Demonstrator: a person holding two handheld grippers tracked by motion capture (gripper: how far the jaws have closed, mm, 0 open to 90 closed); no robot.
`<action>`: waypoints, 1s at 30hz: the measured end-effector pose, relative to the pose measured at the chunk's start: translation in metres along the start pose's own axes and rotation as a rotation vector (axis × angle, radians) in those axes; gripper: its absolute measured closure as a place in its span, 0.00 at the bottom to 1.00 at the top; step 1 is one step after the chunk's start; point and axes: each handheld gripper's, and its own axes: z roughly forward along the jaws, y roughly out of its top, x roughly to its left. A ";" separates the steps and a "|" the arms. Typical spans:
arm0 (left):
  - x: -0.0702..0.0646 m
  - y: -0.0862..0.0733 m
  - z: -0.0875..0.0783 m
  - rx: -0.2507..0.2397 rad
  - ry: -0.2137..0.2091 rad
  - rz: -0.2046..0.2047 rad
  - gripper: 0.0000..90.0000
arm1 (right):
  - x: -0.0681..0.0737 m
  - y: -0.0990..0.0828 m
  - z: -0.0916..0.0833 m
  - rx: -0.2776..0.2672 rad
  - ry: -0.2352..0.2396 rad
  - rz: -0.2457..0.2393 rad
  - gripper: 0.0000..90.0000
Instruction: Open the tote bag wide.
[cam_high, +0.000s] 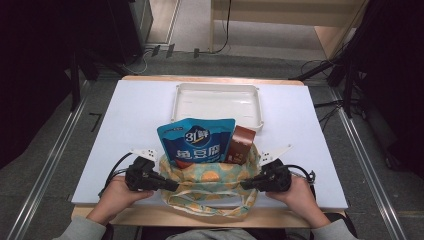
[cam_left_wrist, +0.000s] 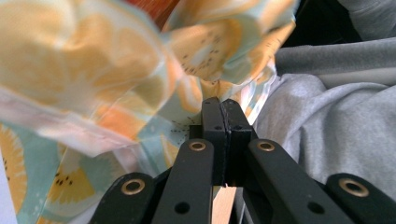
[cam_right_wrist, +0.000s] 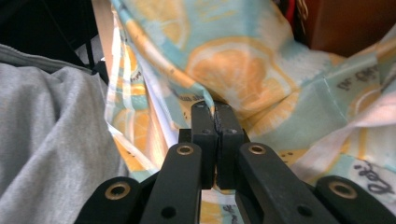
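Observation:
A cloth bag (cam_high: 210, 177) printed with orange and lemon slices sits at the table's near edge. A blue snack pouch (cam_high: 196, 141) and a brown carton (cam_high: 240, 144) stand in it. My left gripper (cam_high: 175, 186) is shut on the bag's left side, the right gripper (cam_high: 243, 184) on its right side. In the left gripper view the jaws (cam_left_wrist: 220, 101) meet, with the cloth (cam_left_wrist: 93, 70) bunched at their tips. The right gripper view shows its jaws (cam_right_wrist: 214, 106) pressed together on the fabric (cam_right_wrist: 243, 60), with the brown carton (cam_right_wrist: 355, 23) beyond.
A white tray (cam_high: 217, 102) lies at the back middle of the white table (cam_high: 140, 115). The bag's handles (cam_high: 210, 207) hang over the near edge. A person's grey sleeve (cam_left_wrist: 336, 130) is close beside the bag. Black stands flank the table.

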 end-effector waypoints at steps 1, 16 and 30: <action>0.002 -0.001 0.001 -0.003 0.001 -0.002 1.00 | -0.001 -0.001 0.001 0.004 0.001 0.001 1.00; 0.021 -0.008 0.013 0.012 -0.002 -0.037 1.00 | -0.014 -0.012 0.022 0.022 -0.005 -0.104 0.99; -0.009 -0.005 -0.008 -0.027 0.034 0.036 0.77 | -0.001 -0.006 0.004 0.015 0.025 -0.039 0.76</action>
